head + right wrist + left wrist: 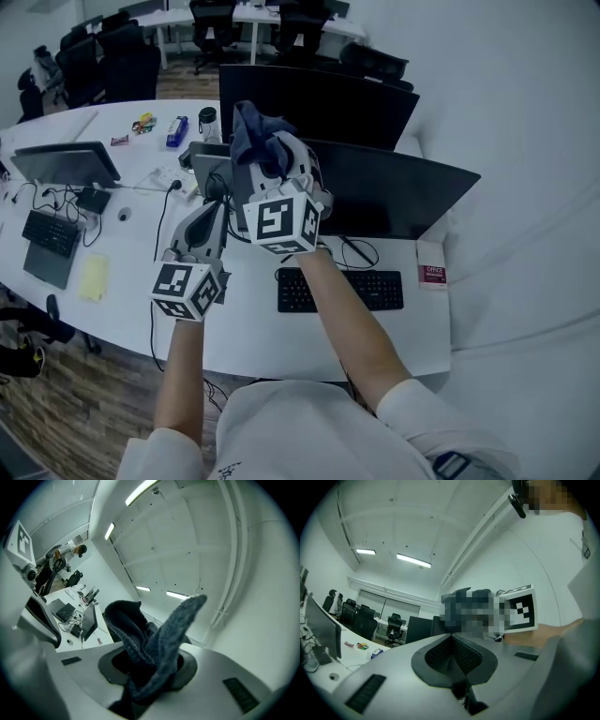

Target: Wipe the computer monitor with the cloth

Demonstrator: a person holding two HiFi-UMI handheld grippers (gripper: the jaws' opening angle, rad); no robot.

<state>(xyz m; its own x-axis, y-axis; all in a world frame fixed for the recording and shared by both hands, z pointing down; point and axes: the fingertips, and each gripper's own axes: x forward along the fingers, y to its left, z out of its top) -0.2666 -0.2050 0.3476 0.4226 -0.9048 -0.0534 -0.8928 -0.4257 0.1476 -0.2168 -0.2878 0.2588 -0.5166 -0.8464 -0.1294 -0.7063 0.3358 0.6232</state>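
Dark-blue cloth (157, 639) clamped in rt claw (146, 670).

"OFFICE" – on red label (433, 274) of white box (431, 253), just right of keyboard (339, 290) – smaller line beneath illegible

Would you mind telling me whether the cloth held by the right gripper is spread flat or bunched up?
Bunched up: the cloth stands in crumpled folds, pinched in the jaws of the right gripper.
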